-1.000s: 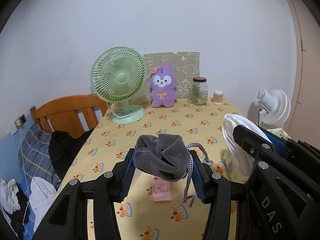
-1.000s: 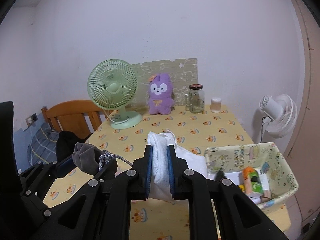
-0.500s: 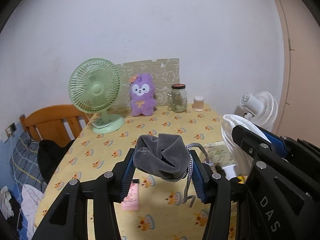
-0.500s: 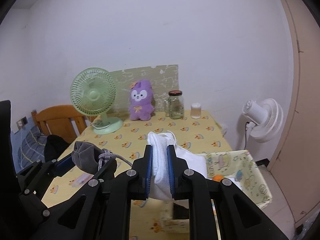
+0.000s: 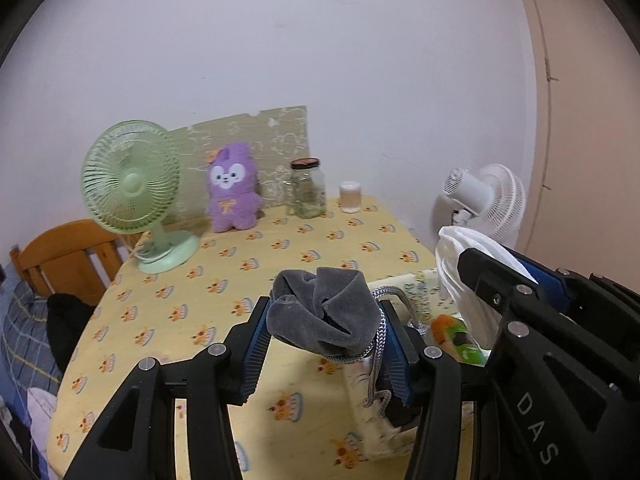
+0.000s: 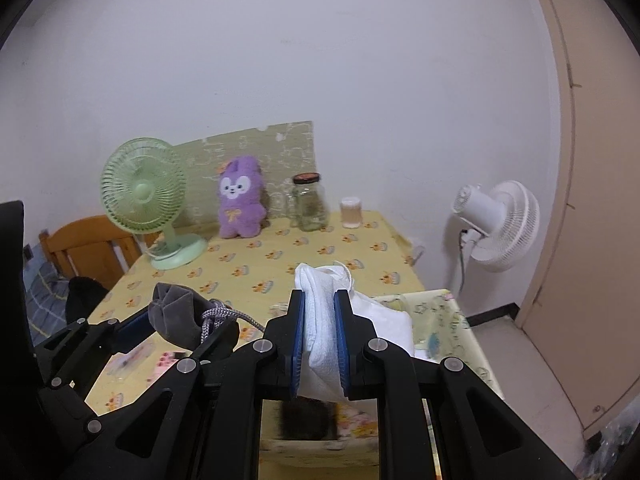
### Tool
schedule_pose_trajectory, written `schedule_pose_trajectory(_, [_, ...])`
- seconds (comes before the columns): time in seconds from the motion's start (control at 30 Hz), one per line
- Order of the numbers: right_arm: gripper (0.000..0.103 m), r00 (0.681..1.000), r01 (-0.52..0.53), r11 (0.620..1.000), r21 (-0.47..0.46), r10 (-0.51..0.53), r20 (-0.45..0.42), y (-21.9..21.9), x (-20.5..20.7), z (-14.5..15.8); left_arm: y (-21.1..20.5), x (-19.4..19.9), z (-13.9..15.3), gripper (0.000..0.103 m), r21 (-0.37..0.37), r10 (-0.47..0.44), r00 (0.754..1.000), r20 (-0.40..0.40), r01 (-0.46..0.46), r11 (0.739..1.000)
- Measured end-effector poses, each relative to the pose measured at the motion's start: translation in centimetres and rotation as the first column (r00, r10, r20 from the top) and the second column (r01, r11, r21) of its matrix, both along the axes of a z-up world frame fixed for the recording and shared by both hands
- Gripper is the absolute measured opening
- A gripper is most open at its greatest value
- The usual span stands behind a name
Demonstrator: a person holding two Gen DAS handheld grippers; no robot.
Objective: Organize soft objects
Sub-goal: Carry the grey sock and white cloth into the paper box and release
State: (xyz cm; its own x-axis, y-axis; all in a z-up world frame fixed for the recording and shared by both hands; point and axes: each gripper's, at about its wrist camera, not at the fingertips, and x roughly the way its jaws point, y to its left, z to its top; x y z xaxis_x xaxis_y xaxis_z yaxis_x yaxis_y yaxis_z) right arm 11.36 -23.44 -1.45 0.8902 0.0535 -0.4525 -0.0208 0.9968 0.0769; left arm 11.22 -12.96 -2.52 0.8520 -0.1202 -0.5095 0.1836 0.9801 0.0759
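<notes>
My left gripper (image 5: pixel 324 344) is shut on a grey velvet drawstring pouch (image 5: pixel 320 312), held above the table beside the patterned fabric basket (image 5: pixel 416 292). The pouch also shows in the right wrist view (image 6: pixel 176 314). My right gripper (image 6: pixel 319 336) is shut on a white folded cloth (image 6: pixel 322 320), held over the basket (image 6: pixel 444 320). The white cloth shows at the right of the left wrist view (image 5: pixel 460 272). An orange-and-green item (image 5: pixel 456 336) lies in the basket.
At the table's back stand a green fan (image 5: pixel 132 188), a purple plush (image 5: pixel 234 192), a glass jar (image 5: pixel 306 194) and a small cup (image 5: pixel 350 198). A white fan (image 6: pixel 496 228) stands right of the table. A wooden chair (image 5: pixel 60 256) is at the left. A pink card (image 6: pixel 164 360) lies on the tablecloth.
Both grippers have moved right with their loads, toward and over the basket. The basket now lies under and beside them; the pink card has dropped out of the left view.
</notes>
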Motion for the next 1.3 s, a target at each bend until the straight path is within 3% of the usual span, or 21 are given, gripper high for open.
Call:
schedule_pose_trajectory(0.53, [0.017,0.993,0.096,0.995,0.014,-0.094,-0.074,-5.5,1.5,-2.7,-5.6,2.6,-2.5,0.053,0.022,-0.121,0.989,-0.082,0.124,0.992])
schedule_pose_trajectory(0.73, [0.017,0.991,0.094,0.994,0.064,-0.087,-0.105,-6.6,2.2,-3.8,-6.5,3.3,-3.3,0.054,0.029,-0.144,0.984,-0.102,0.148,0.989])
schedule_pose_trajectory(0.87, [0.017,0.991,0.089,0.993,0.074,-0.081,-0.11,-6.6,2.4,-4.2,-6.7,4.1,-3.9,0.057,0.031,-0.157,0.977,-0.143,0.163,0.986])
schedule_pose_trajectory(1.1, [0.017,0.991,0.073,0.995,0.067,-0.064,-0.121,-6.1,3.0,-4.4,-6.2,4.0,-4.0,0.082,0.052,-0.144,0.977,-0.155,0.154,0.987])
schedule_pose_trajectory(1.3, [0.017,0.99,0.063,0.996,0.067,-0.055,-0.127,-5.7,3.9,-4.6,-5.7,4.1,-3.9,0.087,0.06,-0.132,0.979,-0.154,0.143,0.988])
